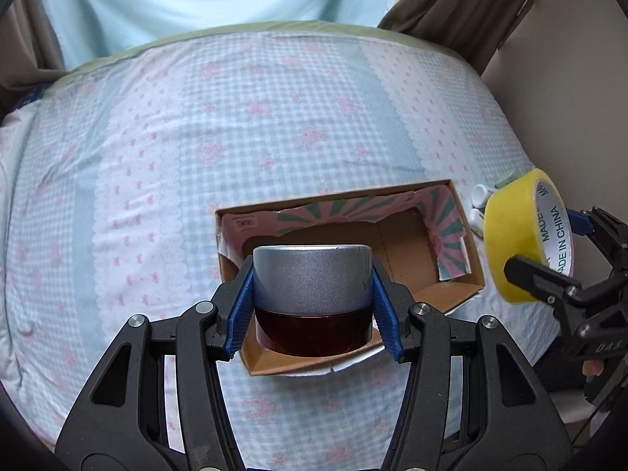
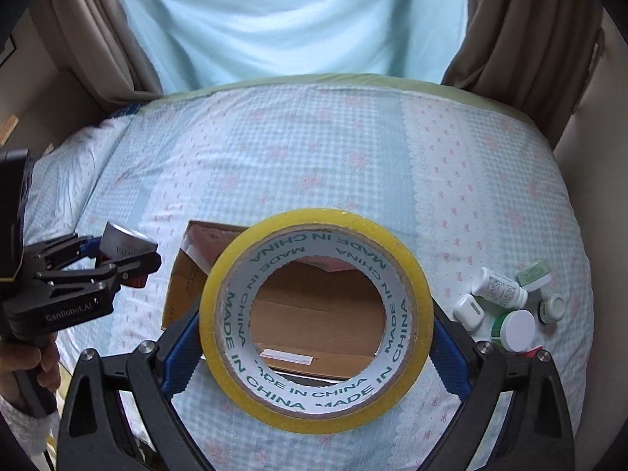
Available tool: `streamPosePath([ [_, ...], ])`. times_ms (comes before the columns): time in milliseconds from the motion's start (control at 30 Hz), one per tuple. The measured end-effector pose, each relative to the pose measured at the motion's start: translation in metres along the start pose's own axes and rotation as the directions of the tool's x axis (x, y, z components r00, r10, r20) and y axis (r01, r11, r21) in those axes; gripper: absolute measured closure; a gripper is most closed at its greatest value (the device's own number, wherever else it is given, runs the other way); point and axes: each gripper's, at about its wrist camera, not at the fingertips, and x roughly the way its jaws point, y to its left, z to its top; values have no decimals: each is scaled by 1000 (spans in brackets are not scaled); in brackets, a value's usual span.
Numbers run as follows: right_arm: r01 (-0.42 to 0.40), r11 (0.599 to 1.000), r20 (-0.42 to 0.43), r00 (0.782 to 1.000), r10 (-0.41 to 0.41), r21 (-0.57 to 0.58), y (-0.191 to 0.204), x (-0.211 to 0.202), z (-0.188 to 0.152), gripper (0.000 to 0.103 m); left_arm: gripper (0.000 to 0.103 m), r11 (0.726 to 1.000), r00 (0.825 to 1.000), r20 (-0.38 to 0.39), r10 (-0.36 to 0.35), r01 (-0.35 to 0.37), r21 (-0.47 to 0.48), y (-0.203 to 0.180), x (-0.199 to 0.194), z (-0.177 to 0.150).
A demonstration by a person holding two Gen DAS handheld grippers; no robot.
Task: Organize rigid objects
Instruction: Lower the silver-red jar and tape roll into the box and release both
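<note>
A: Yellow tape first: from the right wrist view we look straight through the tape roll (image 2: 316,320), its hole facing us, its axis along our line of sight, "MADE IN CHINA" ringing the core. The right gripper (image 2: 314,337) has its blue pads clamped on the roll's outer sides.

B: From the left wrist view we see that same roll (image 1: 526,235) at the right edge, turned so its printed face looks to the right, and the right gripper (image 1: 549,249) pinching it.

A: Only the left view shows us the jar (image 1: 312,298) whole: grey metallic lid uppermost, dark red body below, axis running up and down the frame. The left gripper (image 1: 312,306) is closed tight on its sides, holding it over the open cardboard box (image 1: 469,235) at centre.

B: In the right view we catch only the jar's lid (image 2: 125,245) at middle left in the left gripper (image 2: 129,263).

A: The right view alone shows us the cluster at lower right: a white pill bottle (image 2: 499,287) lying down, neck pointing upper left, a white-capped green container (image 2: 514,329), a small white case (image 2: 469,311).

B: All on the blue checked bedspread (image 2: 353,165), just right of the box (image 2: 184,274).
</note>
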Motion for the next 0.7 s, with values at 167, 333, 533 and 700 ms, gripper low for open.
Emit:
streamPosePath([
  [167, -11, 997, -122, 993, 1, -81, 10, 68, -12, 6, 53, 1000, 997, -76, 0, 0, -3, 8, 64, 4],
  [333, -10, 993, -173, 985, -11, -119, 10, 117, -16, 6, 53, 1000, 989, -149, 19, -17, 13, 8, 117, 8],
  [533, -21, 987, -248, 968, -19, -158, 8, 170, -24, 6, 53, 999, 968, -250, 34, -30, 22, 5, 167, 5],
  [700, -36, 985, -268, 963, -10, -166, 10, 188, -34, 5, 53, 993, 958, -272, 90, -64, 102, -3, 179, 2],
])
